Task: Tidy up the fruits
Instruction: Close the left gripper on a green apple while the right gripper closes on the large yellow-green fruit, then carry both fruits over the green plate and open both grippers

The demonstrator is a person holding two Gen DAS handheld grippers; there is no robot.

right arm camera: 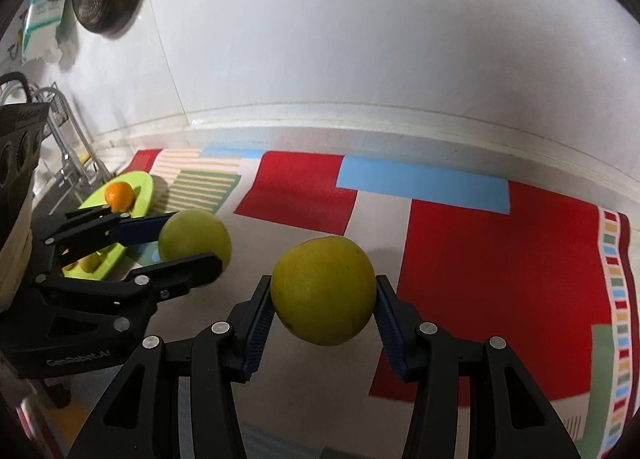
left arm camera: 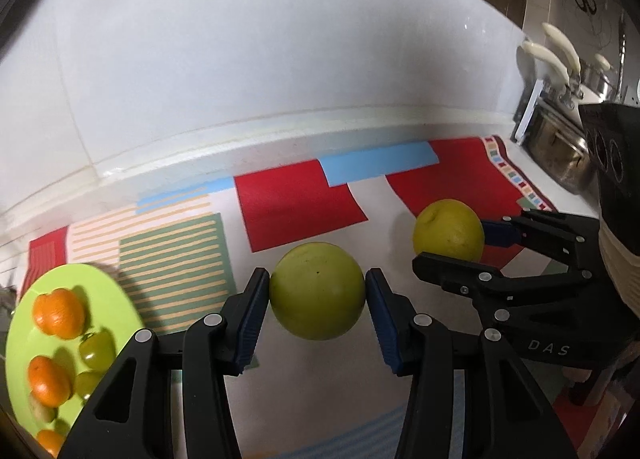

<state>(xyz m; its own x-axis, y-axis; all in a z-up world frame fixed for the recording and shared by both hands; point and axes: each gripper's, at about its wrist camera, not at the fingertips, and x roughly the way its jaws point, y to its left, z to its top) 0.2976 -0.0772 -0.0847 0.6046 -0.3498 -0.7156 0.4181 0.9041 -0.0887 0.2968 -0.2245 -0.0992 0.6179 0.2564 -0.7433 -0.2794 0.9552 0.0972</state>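
Over the patchwork mat point(left arm camera: 304, 203) you've got a fruit in each gripper: your left gripper point(left arm camera: 318, 293) pinches a green apple point(left arm camera: 316, 291) between its blue pads, and your right gripper point(right arm camera: 324, 293) squeezes a yellower fruit point(right arm camera: 324, 291) the same way. Off to the left, the lime plate point(left arm camera: 108, 287) holds oranges point(left arm camera: 60, 313) and small green fruits point(left arm camera: 96, 349).

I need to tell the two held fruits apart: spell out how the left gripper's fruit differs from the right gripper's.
The left gripper's fruit is greener and smooth; the right gripper's fruit is yellower, with a dimpled end. The left gripper's fruit hangs nearer the green plate; the right gripper's fruit is over the mat's red patch. Both are round, similar in size, and clamped between blue pads clear of the mat.
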